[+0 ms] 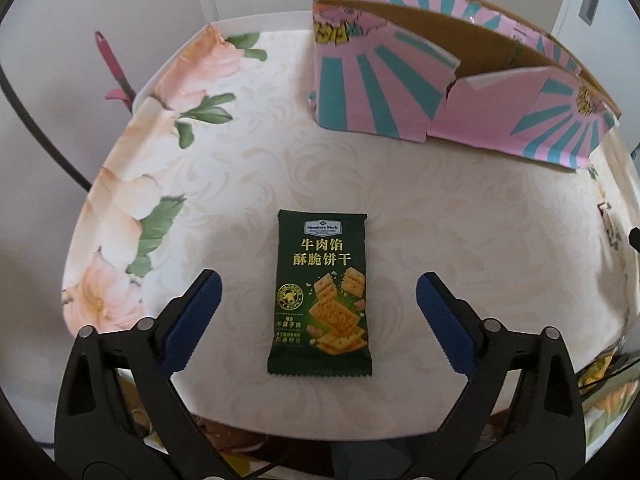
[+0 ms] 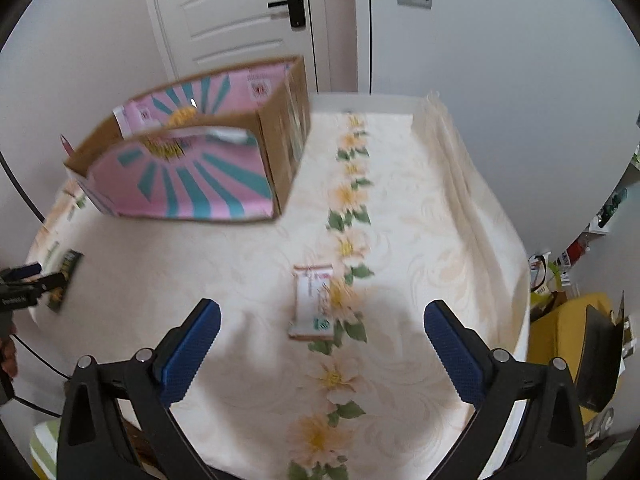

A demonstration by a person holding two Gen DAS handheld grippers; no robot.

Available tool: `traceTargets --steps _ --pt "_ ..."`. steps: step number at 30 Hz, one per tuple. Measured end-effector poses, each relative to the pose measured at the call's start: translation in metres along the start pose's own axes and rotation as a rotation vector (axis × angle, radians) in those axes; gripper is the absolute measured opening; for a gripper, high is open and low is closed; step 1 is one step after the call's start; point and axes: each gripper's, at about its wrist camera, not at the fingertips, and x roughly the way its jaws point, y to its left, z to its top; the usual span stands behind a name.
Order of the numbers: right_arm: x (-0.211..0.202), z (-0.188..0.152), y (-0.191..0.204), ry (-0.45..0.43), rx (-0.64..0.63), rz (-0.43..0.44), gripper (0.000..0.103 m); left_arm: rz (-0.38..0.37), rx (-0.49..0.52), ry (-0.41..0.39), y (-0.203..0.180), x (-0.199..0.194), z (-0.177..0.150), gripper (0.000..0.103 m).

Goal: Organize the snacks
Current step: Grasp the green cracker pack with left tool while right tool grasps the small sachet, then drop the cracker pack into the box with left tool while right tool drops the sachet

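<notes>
A dark green cracker packet (image 1: 322,294) lies flat on the floral tablecloth (image 1: 224,184), between and just ahead of my open, empty left gripper (image 1: 318,284). A pink and teal cardboard box (image 1: 452,76) stands open-topped at the far right of the table. In the right wrist view a white and pink snack packet (image 2: 313,302) lies on the cloth ahead of my open, empty right gripper (image 2: 322,312). The box (image 2: 192,176) stands at the far left there. The green packet (image 2: 66,280) and the left gripper (image 2: 28,276) show at the left edge.
The table's near edge runs just under both grippers. A white door (image 2: 240,20) and grey wall stand behind the table. A yellow chair with bags (image 2: 576,332) sits off the right edge. A pink handled object (image 1: 114,68) stands beyond the left edge.
</notes>
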Motion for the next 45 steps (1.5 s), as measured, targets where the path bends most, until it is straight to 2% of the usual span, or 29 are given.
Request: traceTargets --steps 3,6,11,14,18,22,24,27,34,45 --pt "0.011 -0.005 0.002 0.008 -0.018 -0.011 0.096 0.003 0.016 0.004 -0.003 0.01 -0.001 0.085" --pt "0.018 -0.007 0.005 0.009 -0.024 -0.012 0.091 -0.004 0.017 -0.015 -0.003 0.011 0.0 0.082" --pt "0.028 -0.004 0.007 0.005 -0.022 -0.015 0.089 -0.036 0.025 -0.027 -0.004 0.012 0.004 0.07" --pt "0.034 -0.002 0.007 0.007 -0.021 -0.012 0.072 -0.05 0.025 -0.022 -0.003 0.014 0.006 0.065" --pt "0.041 0.0 0.006 0.012 -0.014 -0.02 0.059 -0.06 0.034 -0.021 -0.005 0.013 0.009 0.047" --pt "0.043 0.002 0.008 0.001 -0.027 -0.041 0.045 -0.063 0.04 -0.019 -0.005 0.013 0.01 0.045" --pt "0.043 0.002 0.008 0.001 -0.028 -0.048 0.033 -0.064 0.037 -0.019 -0.005 0.012 0.009 0.043" --pt "0.043 0.002 0.01 0.005 -0.034 -0.053 0.024 -0.064 0.032 -0.015 -0.006 0.01 0.009 0.042" --pt "0.042 0.001 0.017 0.008 -0.046 -0.049 0.022 -0.09 0.001 -0.005 -0.002 0.009 0.012 0.041" --pt "0.029 0.008 0.022 -0.025 -0.018 -0.034 0.022 -0.118 -0.007 -0.033 -0.003 -0.007 0.015 0.041"
